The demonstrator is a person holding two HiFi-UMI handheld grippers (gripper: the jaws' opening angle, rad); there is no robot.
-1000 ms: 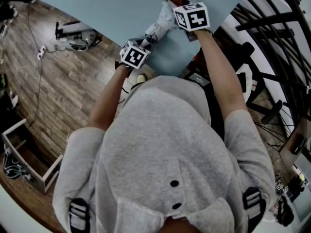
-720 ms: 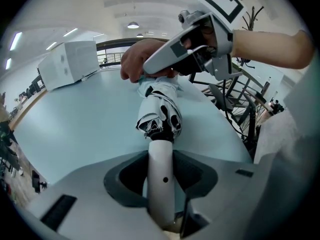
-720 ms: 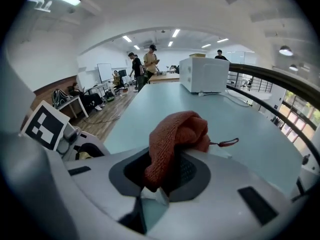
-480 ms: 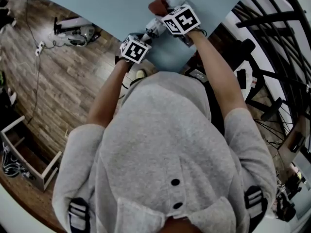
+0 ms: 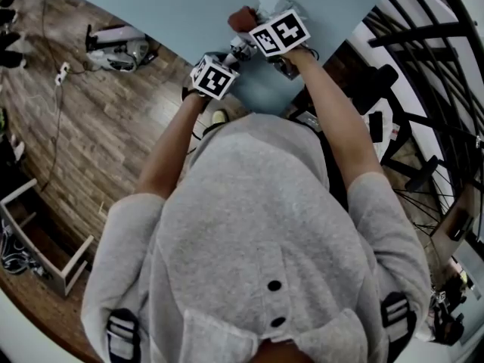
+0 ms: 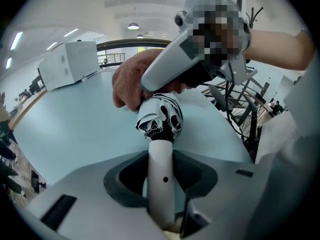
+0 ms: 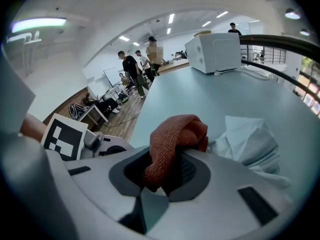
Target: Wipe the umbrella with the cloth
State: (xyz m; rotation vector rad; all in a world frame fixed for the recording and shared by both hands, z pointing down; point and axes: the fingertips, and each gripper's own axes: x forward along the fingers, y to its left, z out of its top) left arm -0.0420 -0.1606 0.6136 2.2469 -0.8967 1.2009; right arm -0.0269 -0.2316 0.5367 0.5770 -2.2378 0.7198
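While your left gripper (image 6: 161, 184) is clamping the white handle (image 6: 161, 156) of the folded black-and-white umbrella (image 6: 161, 116), your right gripper (image 7: 167, 171) is squeezing the rust-red cloth (image 7: 175, 134) tight between its jaws. You are pressing the cloth against the umbrella's bunched canopy, over the pale blue table (image 6: 75, 119) (whether the umbrella is touching the tabletop, I cannot tell). For markings, the cube (image 5: 280, 32) on each gripper is showing black-and-white square patterns. A crumpled pale sheet (image 7: 250, 139) is lying just beside the cloth, and a white box (image 7: 215, 51) is sitting well apart, at the table's far side.
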